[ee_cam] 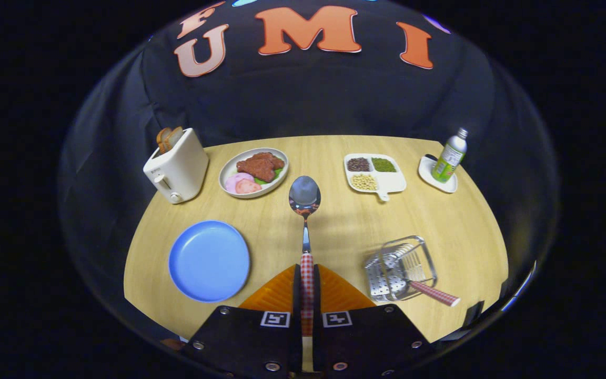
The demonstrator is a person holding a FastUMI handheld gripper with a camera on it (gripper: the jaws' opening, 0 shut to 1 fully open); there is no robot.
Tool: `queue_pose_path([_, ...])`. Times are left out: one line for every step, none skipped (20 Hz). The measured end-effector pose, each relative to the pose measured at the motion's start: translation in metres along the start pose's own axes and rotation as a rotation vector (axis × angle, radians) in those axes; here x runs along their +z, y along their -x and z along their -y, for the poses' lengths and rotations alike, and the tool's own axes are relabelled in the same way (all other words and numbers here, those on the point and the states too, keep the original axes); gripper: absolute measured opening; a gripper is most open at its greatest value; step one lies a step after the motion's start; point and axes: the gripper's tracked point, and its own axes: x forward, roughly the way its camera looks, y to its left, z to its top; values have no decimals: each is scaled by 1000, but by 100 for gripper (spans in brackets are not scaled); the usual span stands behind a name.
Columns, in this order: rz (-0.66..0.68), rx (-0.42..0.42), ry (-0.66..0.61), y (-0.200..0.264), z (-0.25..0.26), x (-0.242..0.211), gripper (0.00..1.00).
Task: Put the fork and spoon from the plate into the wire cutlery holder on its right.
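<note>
So the tongs (307,295) are clamped tight on the spoon (305,221) by its checkered handle, bowl sticking straight out ahead toward the middle of the frame. The blue plate (209,260) sits lower left on the surface (345,221), the wire cutlery holder (400,268) lower right, fork (429,287) already inside.

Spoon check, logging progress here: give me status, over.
Gripper shut on spoon, held out over table. Fork already in wire cutlery holder. Blue plate bare. Path to holder looks clear.
</note>
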Motion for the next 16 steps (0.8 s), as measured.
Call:
queue_pose_path([-13, -18, -5, 3, 17, -4, 8])
queue_pose_path([-30, -33, -12, 7, 31, -8, 8])
queue_pose_path([-48, -44, -22, 10, 43, -12, 8])
queue_pose_path([-68, -50, -24, 14, 55, -16, 8])
queue_pose_path([-83, -59, -20, 18, 64, -18, 8])
queue_pose_path([-117, -58, -2, 23, 73, -24, 8])
queue_pose_path([-136, -55, 10, 25, 78, -25, 8])
queue_pose_path([-172, -46, 26, 28, 81, -32, 8])
queue_pose_path([-195, -39, 31, 29, 82, -35, 8])
queue_pose_path([-232, -31, 35, 31, 84, -41, 8])
queue_pose_path([-257, -22, 39, 32, 87, -45, 8])
queue_pose_path([-285, -18, 47, 30, 90, -48, 8])
queue_pose_path([-313, -11, 65, 31, 90, -52, 8])
queue_pose_path([-343, -11, 87, 33, 93, -57, 8])
queue_pose_path([-378, -21, 110, 33, 99, -61, 8])
queue_pose_path([-404, -25, 124, 34, 102, -64, 8])
